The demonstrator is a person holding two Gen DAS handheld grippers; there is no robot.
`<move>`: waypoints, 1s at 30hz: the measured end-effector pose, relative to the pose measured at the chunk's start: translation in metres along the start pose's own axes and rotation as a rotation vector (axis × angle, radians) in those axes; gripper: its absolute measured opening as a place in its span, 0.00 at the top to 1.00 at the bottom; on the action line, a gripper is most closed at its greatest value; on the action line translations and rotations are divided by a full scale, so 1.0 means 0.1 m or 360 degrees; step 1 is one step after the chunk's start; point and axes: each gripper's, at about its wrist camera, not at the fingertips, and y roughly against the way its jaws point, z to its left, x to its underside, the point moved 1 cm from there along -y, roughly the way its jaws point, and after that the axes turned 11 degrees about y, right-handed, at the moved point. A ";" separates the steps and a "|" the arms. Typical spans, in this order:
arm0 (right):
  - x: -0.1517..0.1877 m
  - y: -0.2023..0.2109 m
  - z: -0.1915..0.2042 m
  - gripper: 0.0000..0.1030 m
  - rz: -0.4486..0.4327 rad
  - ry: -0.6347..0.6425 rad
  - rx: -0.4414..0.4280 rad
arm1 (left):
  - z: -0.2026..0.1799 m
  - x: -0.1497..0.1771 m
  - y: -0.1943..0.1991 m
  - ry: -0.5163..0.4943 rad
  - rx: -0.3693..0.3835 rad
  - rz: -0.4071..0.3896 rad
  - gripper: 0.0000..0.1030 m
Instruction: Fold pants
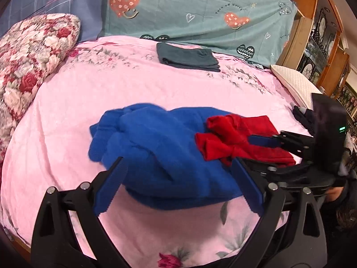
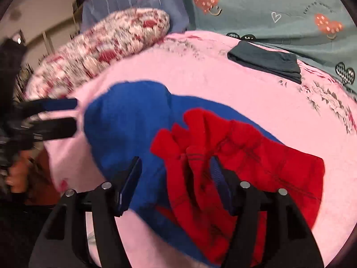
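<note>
Crumpled blue fleece pants (image 1: 156, 147) (image 2: 125, 122) lie on the pink floral sheet (image 1: 111, 89). A bunched red garment (image 1: 241, 138) (image 2: 256, 163) rests on their right end. My left gripper (image 1: 178, 159) stands open just over the near edge of the blue pants, with nothing pressed between its blue pads; in the right wrist view the left gripper (image 2: 77, 116) shows blurred at the pants' left side. My right gripper (image 2: 176, 159) is open, its fingers straddling a ridge of red cloth and blue cloth. Its right pad lies against the red fabric. It reaches in from the right, the right gripper (image 1: 256, 151) low over the red garment.
A folded dark grey garment (image 1: 187, 57) (image 2: 265, 63) sits at the far side of the bed. Behind it lies a teal heart-print quilt (image 1: 189, 6). A rose-print pillow (image 1: 29, 55) (image 2: 107, 40) lies at left, a white pillow (image 1: 294, 82) and wooden cabinet (image 1: 323, 33) at right.
</note>
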 end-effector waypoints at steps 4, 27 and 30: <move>0.09 0.75 -0.24 0.38 -0.0163 -0.0131 -0.0025 | -0.36 -0.09 -0.04 -0.0092 0.0111 -0.0019 0.07; 0.62 0.78 -0.91 0.48 -0.0173 -0.0497 0.0123 | -0.38 0.12 -0.38 0.0180 0.0349 0.0049 0.10; 0.59 0.75 -0.87 0.48 -0.0192 -0.0484 0.0164 | 0.25 0.17 -0.10 0.0570 0.0280 -0.0045 0.10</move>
